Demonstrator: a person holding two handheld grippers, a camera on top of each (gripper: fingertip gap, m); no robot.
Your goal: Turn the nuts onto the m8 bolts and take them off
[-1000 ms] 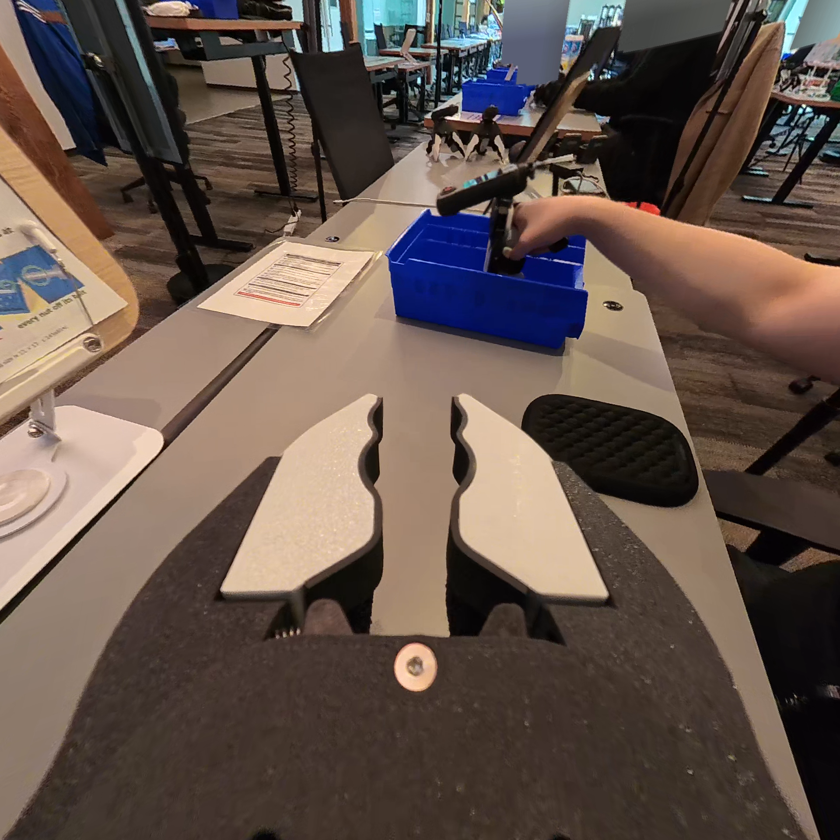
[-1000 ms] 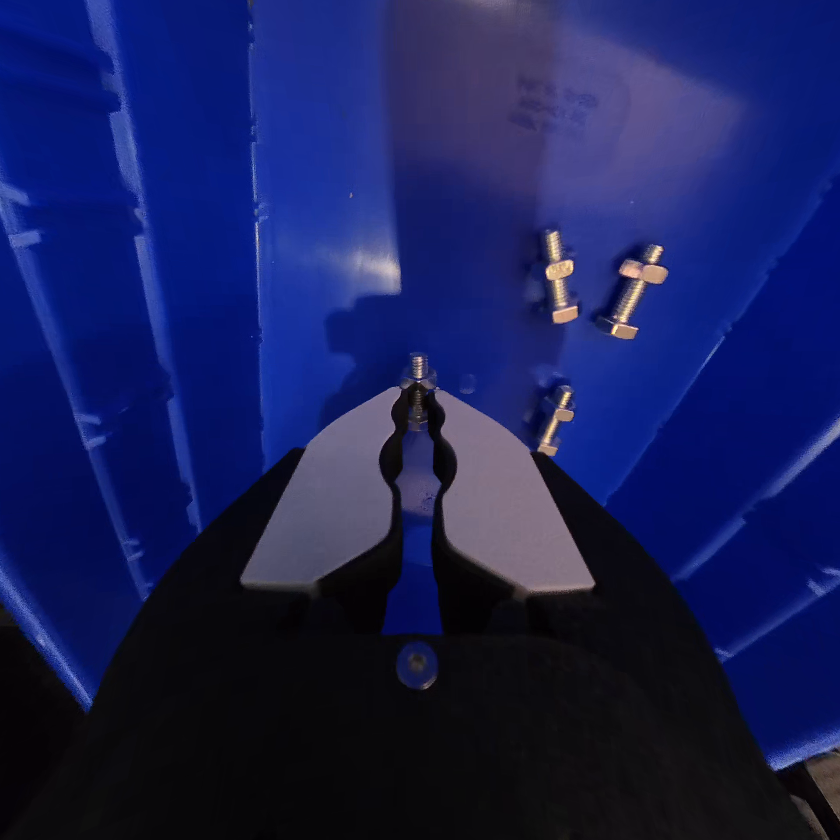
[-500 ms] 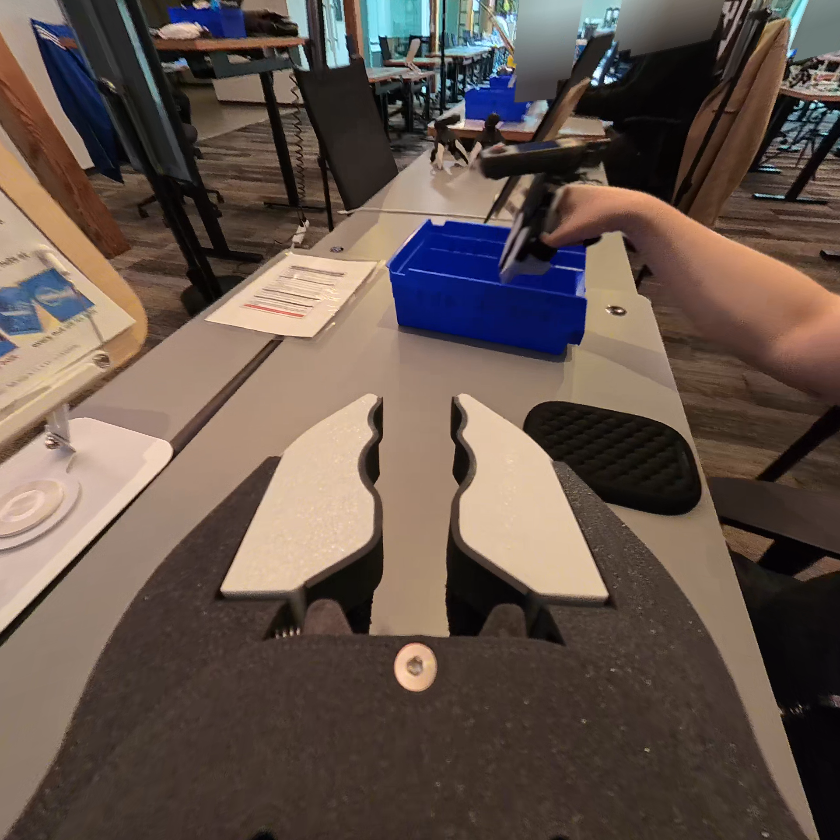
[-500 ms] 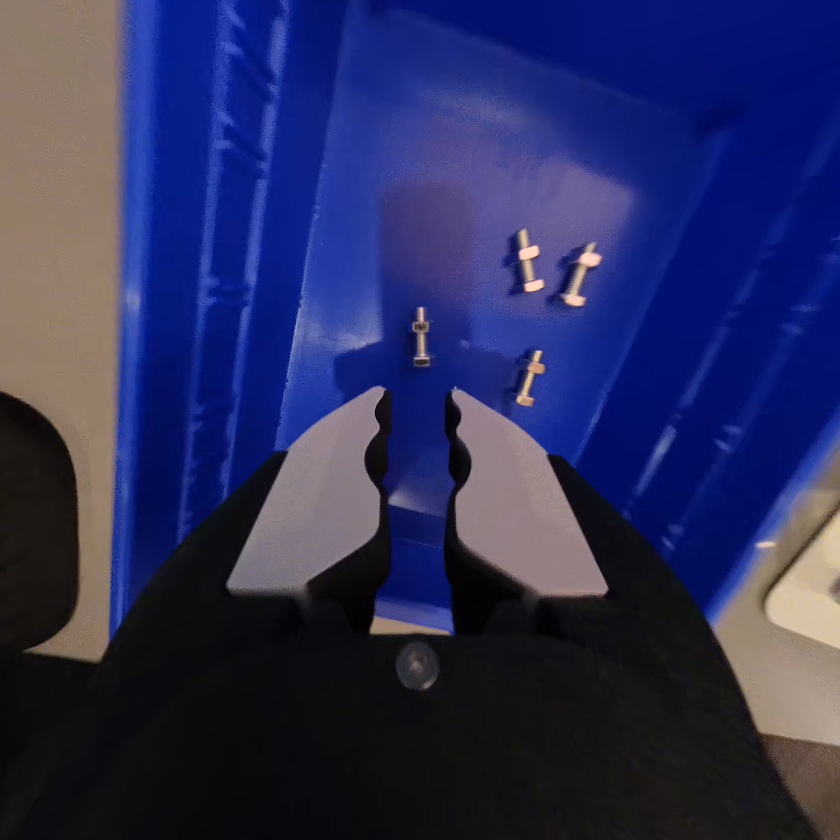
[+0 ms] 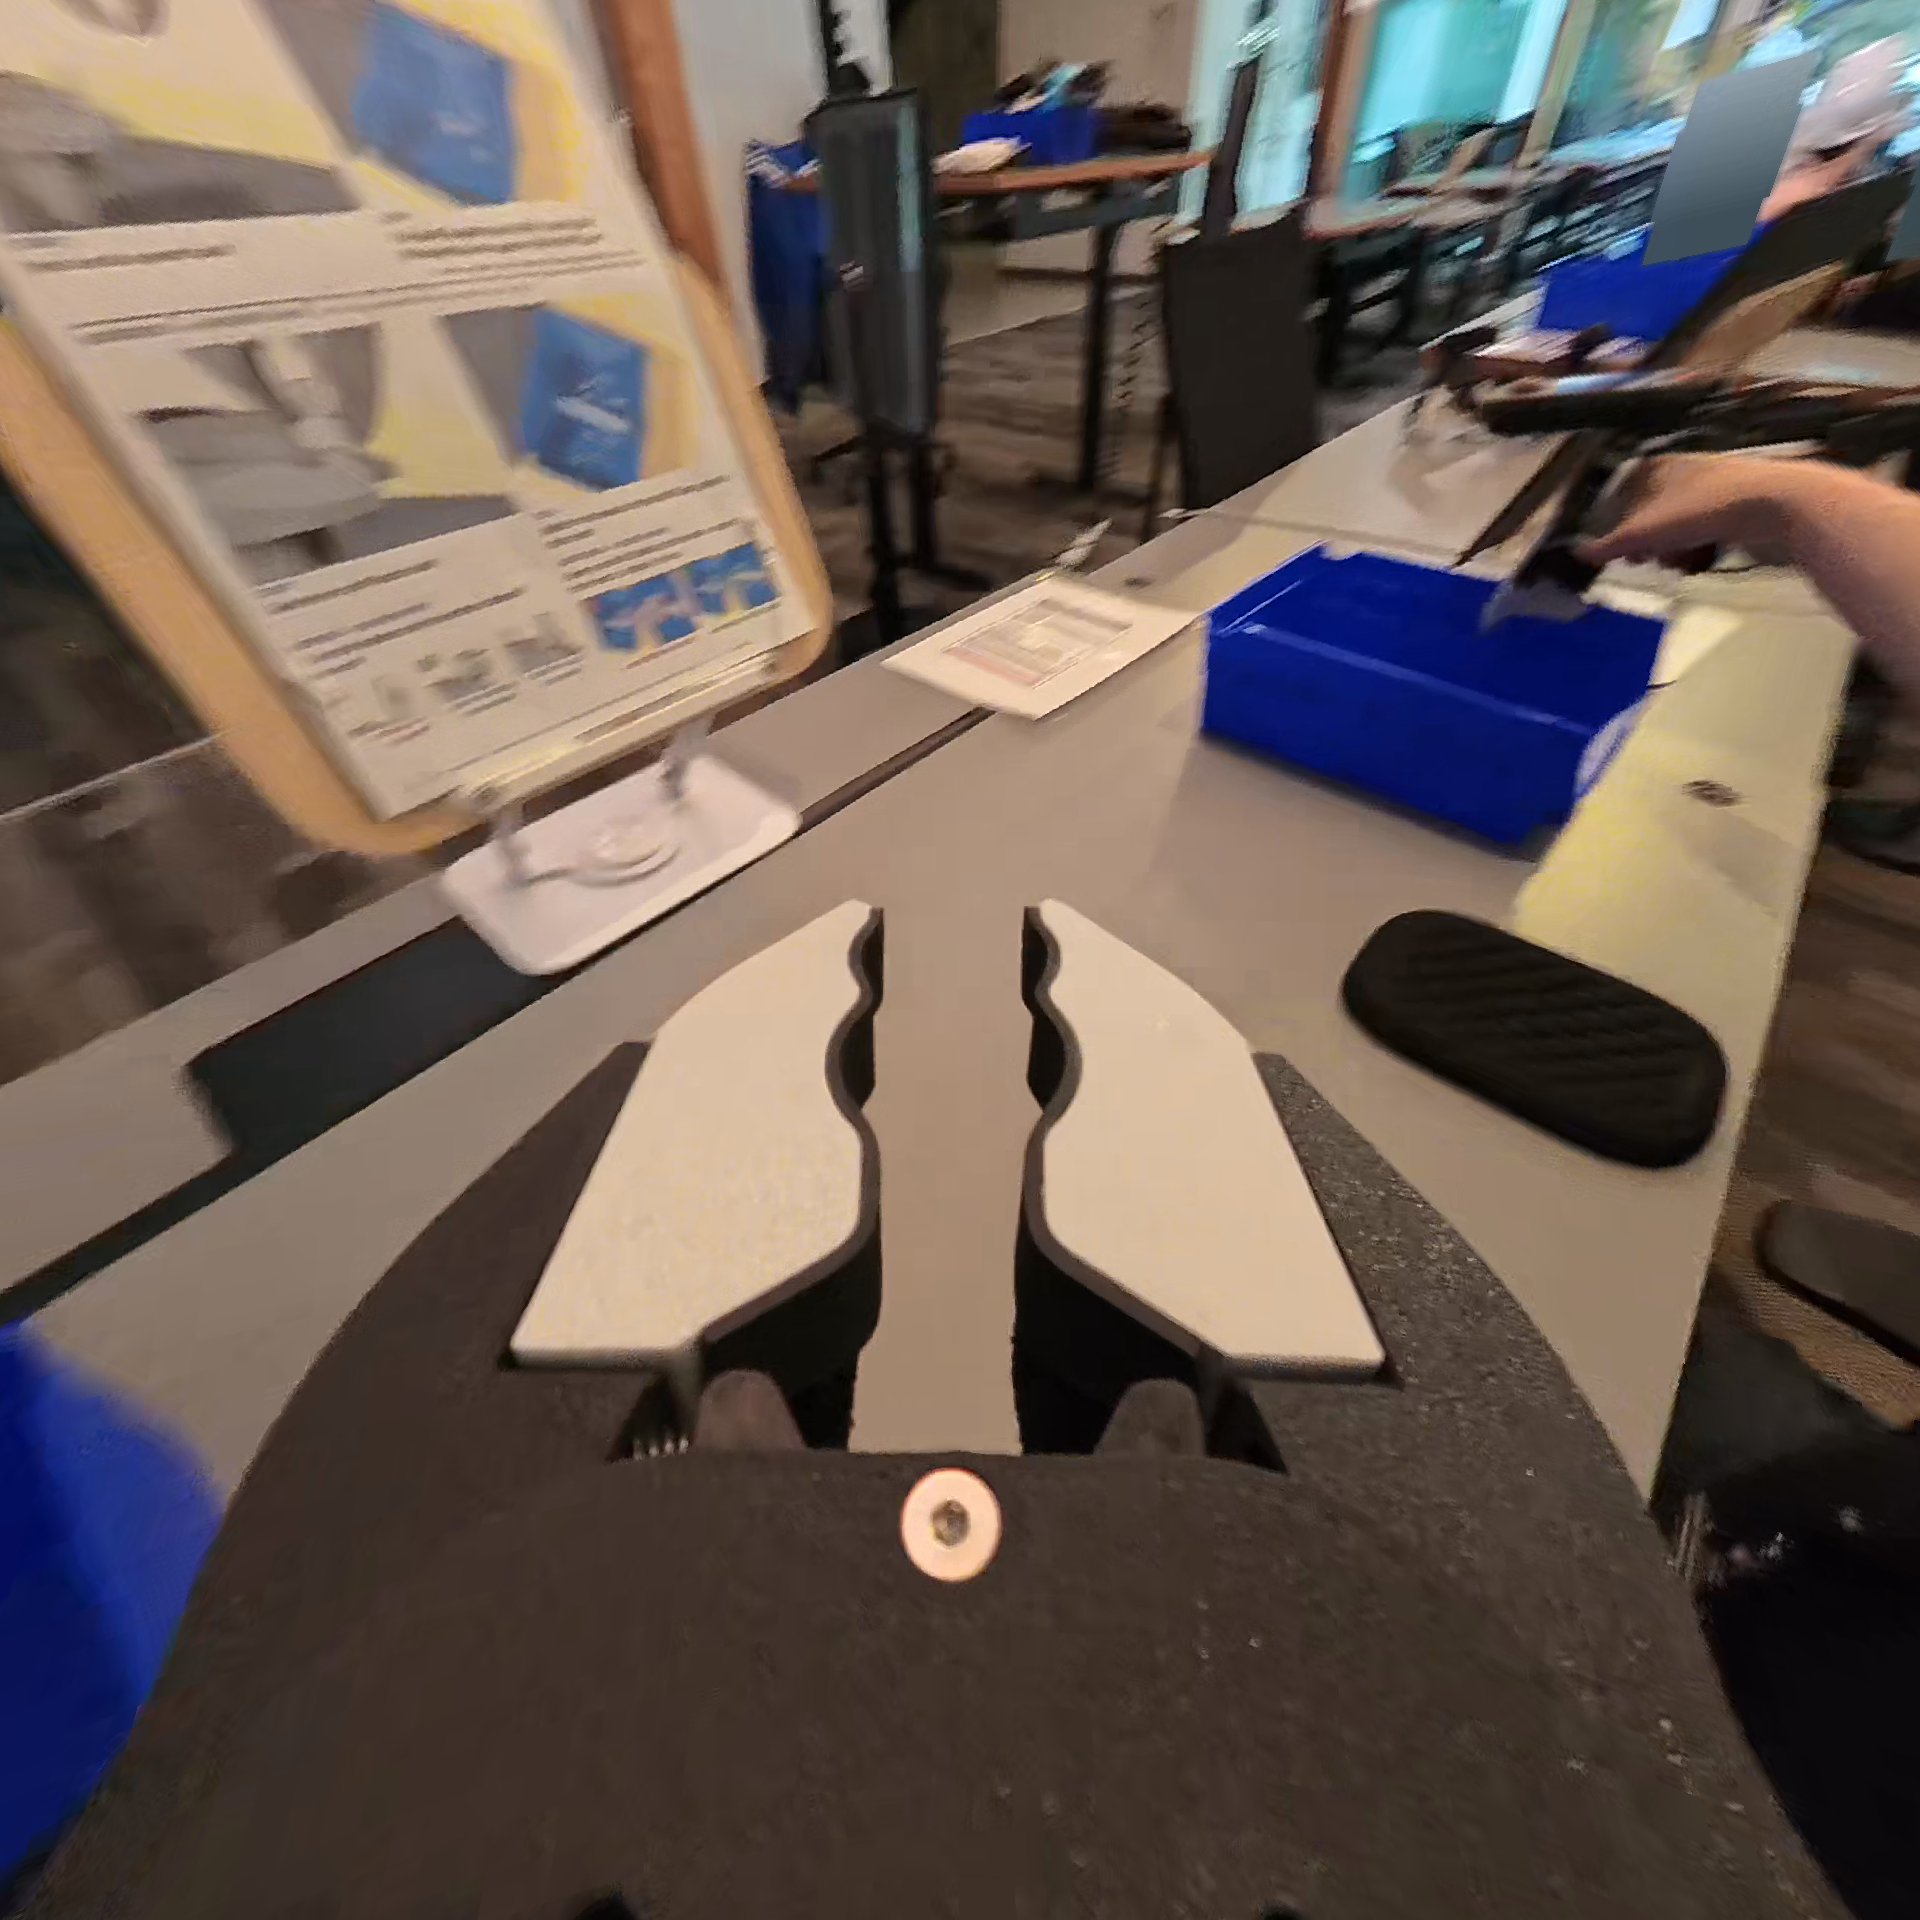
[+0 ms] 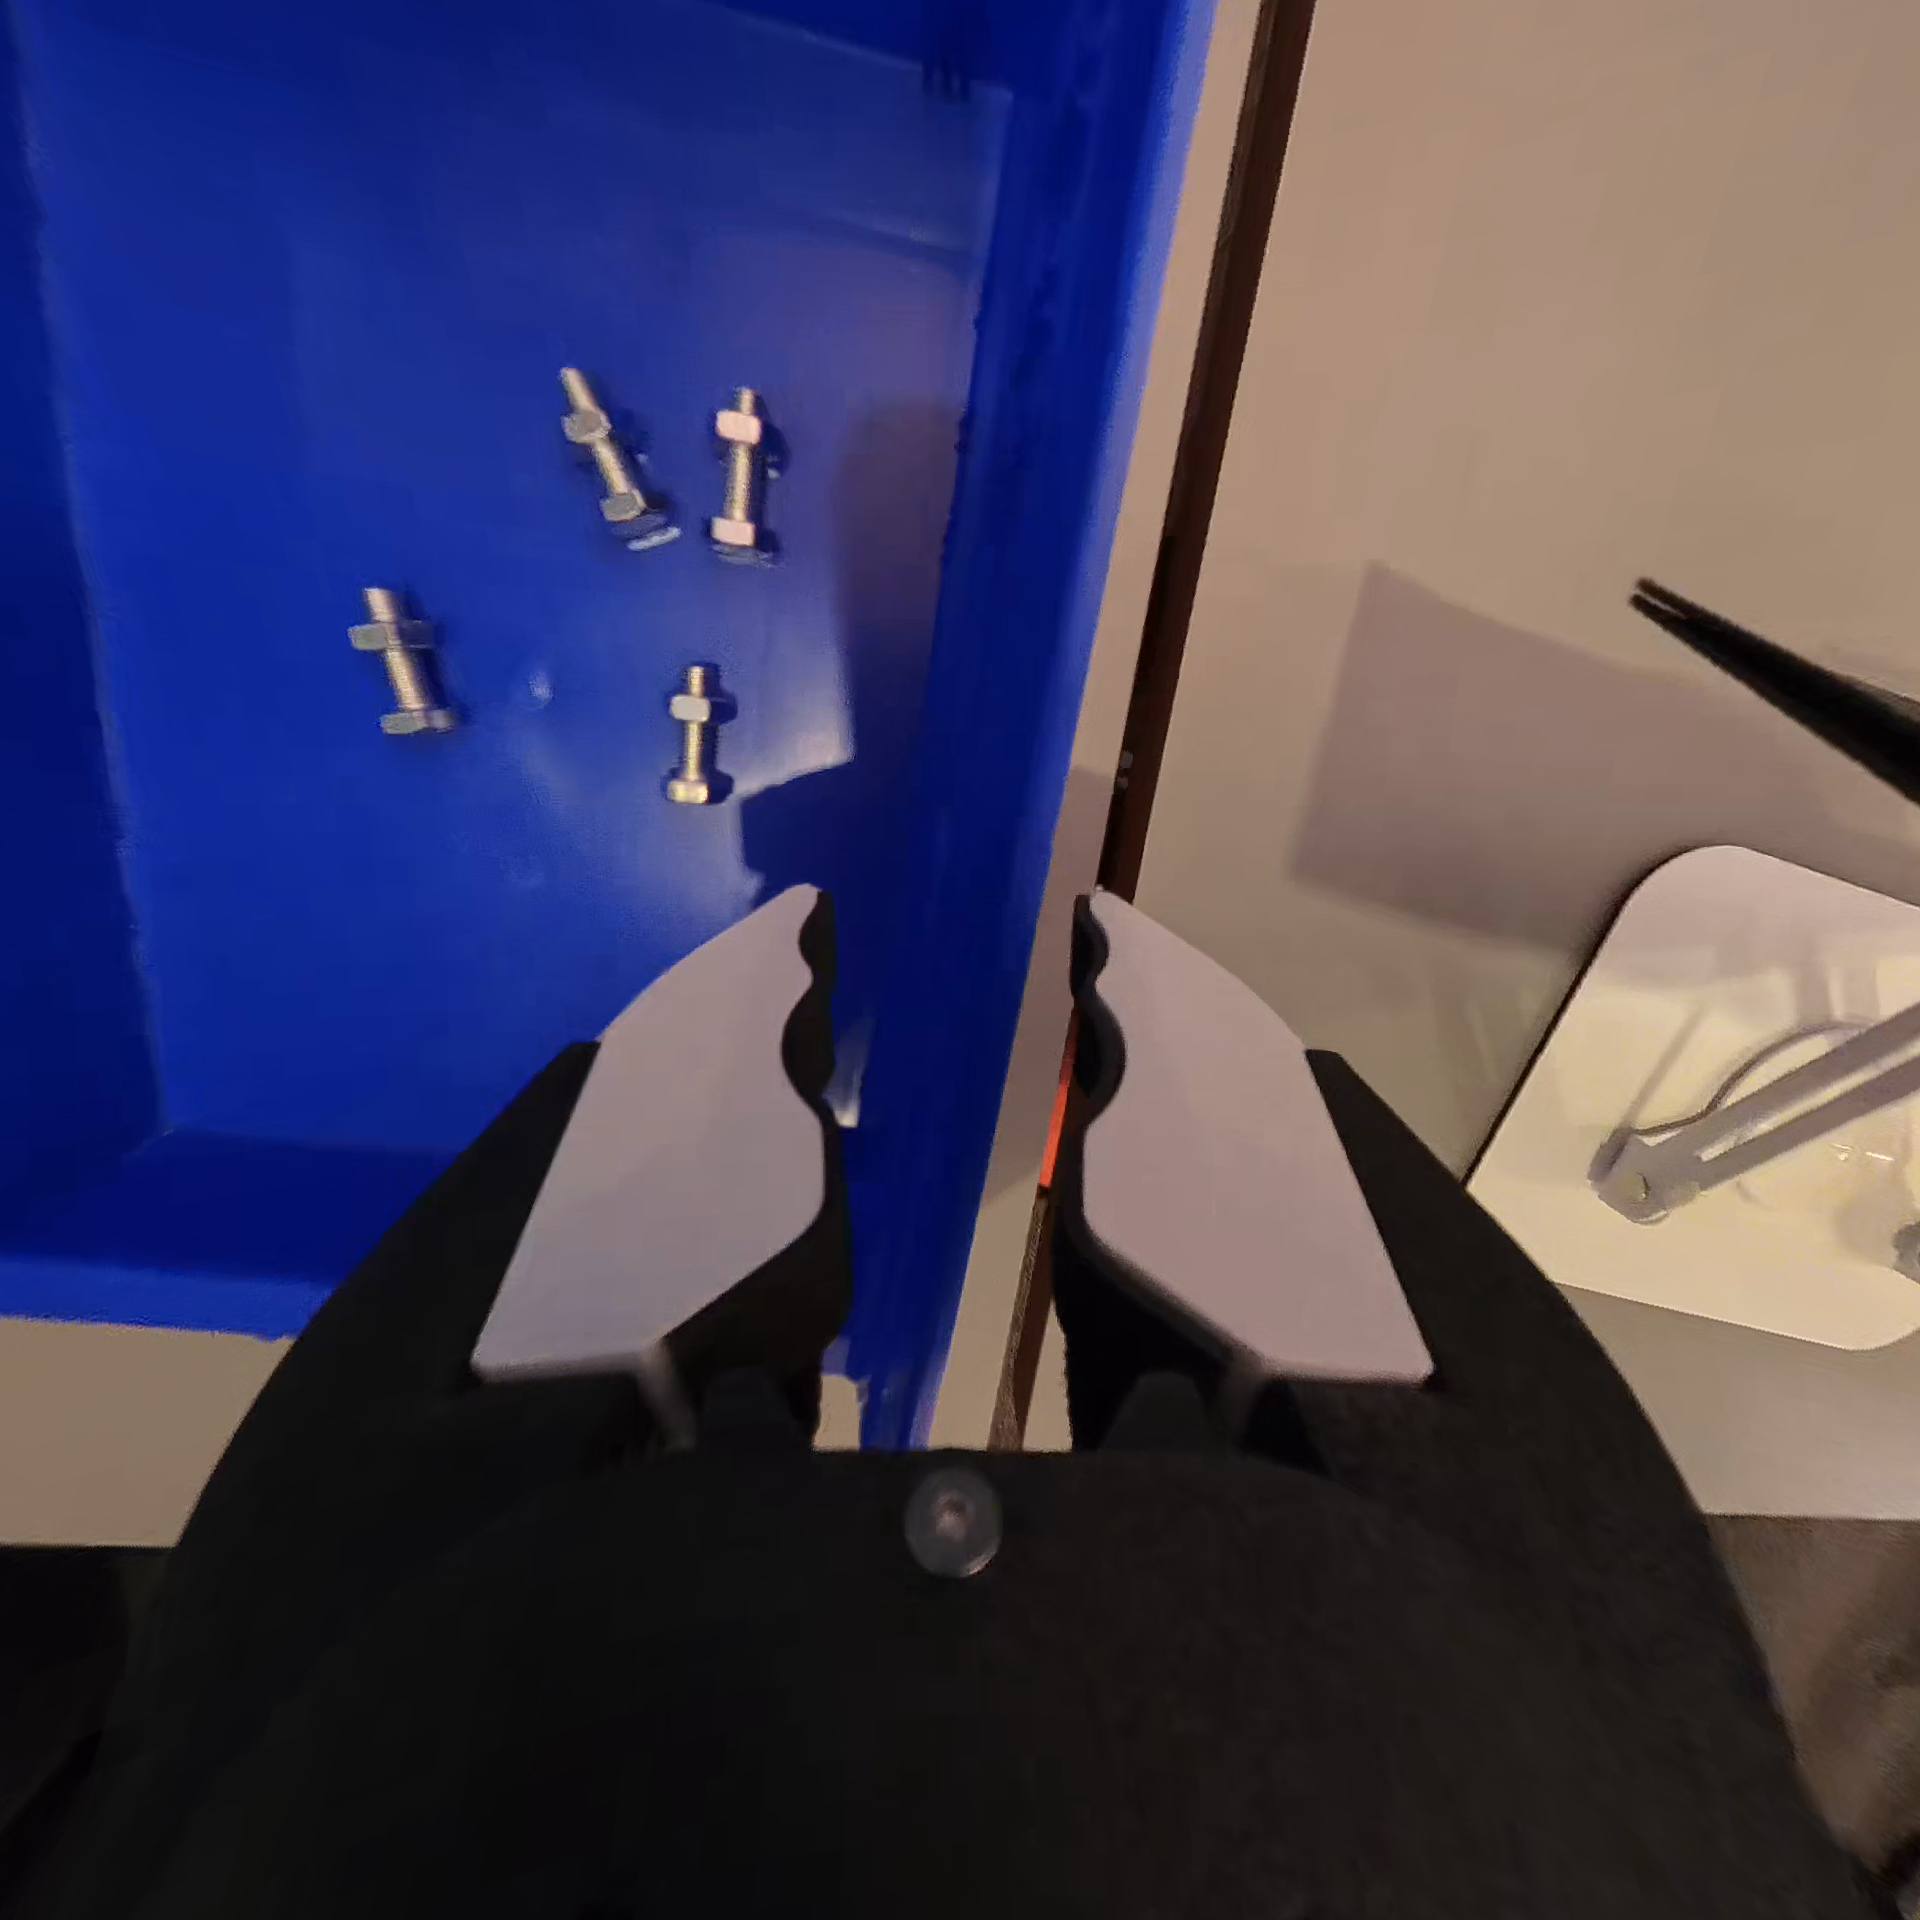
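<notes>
Right tongs (image 6: 948,914) hovering over the blue bin's (image 6: 1049,520) side wall, holding nothing.
Both tongs sitting apart; left tongs (image 5: 951,920) floating above bare worktop (image 5: 1195,831), four nutted bolts (image 6: 694,734) lying inside.

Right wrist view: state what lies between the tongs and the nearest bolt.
Only bare blue bin floor separates the open right tongs from the nearest bolt.
</notes>
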